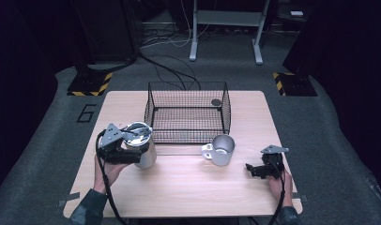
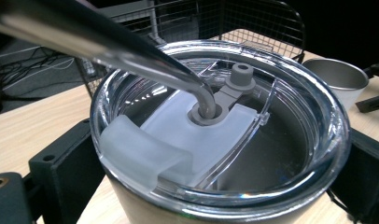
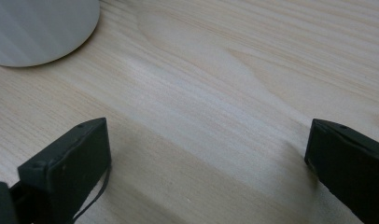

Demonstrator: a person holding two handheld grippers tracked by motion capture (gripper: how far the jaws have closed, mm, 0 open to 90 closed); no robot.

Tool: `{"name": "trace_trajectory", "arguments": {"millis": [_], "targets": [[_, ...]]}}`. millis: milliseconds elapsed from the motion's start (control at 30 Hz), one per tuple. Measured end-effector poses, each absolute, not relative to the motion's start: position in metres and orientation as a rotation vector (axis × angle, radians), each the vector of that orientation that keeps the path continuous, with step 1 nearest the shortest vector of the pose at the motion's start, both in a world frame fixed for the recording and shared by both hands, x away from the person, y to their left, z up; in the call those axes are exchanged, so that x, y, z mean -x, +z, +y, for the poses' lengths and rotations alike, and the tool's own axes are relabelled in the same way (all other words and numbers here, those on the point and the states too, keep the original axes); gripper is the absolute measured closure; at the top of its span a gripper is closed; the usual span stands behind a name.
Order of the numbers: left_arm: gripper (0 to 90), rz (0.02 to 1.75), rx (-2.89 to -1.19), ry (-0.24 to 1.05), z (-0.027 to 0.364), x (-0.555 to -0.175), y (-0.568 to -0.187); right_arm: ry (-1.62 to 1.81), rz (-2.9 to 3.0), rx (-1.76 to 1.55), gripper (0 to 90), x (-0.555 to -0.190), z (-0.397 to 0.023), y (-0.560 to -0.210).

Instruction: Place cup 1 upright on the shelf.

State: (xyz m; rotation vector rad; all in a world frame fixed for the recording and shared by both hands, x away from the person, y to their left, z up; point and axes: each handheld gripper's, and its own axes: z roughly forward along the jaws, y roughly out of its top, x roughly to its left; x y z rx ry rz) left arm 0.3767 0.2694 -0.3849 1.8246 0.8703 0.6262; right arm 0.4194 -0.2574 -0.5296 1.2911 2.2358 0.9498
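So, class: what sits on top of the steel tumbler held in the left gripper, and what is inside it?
A clear lid with a frosted slider covers the tumbler, and a bent metal straw passes through a grey grommet. The left gripper has its jaws around the body. Any contents cannot be made out beneath the lid.

One readable mark: a large digit "6" (image 1: 87,113), dark on the grey floor carpet (image 1: 43,140), just off the far left corner of the surface (image 1: 188,187). Beyond it, yellow-and-black hazard stripes on two stand bases (image 1: 90,84). No lettering or brand legible elsewhere.
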Motion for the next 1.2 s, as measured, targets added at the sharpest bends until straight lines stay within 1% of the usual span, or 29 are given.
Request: {"name": "trace_trajectory", "arguments": {"millis": [67, 100, 867, 1133, 1200], "targets": [[3.7, 0.854, -1.847, 0.619, 0.268, -0.377, -0.383, 0.945, 2.244, -1.289, 0.0, -0.419, -0.258, -0.529], [3.7, 0.854, -1.830, 0.621, 0.266, -0.377, -0.383, 0.942, 2.248, -1.289, 0.0, -0.419, -0.258, -0.529], [3.8, 0.768, -1.856, 0.534, 0.244, -0.388, -0.368, 0.946, 2.244, -1.290, 0.0, -0.419, -0.257, -0.529], [3.7, 0.736, -1.861, 0.529, 0.239, -0.391, -0.357, 0.950, 2.245, -1.284, 0.0, -0.419, -0.257, -0.530], [3.8, 0.730, -1.866, 0.510, 0.238, -0.393, -0.354, 0.951, 2.243, -1.283, 0.0, -0.419, -0.258, -0.530]]}}
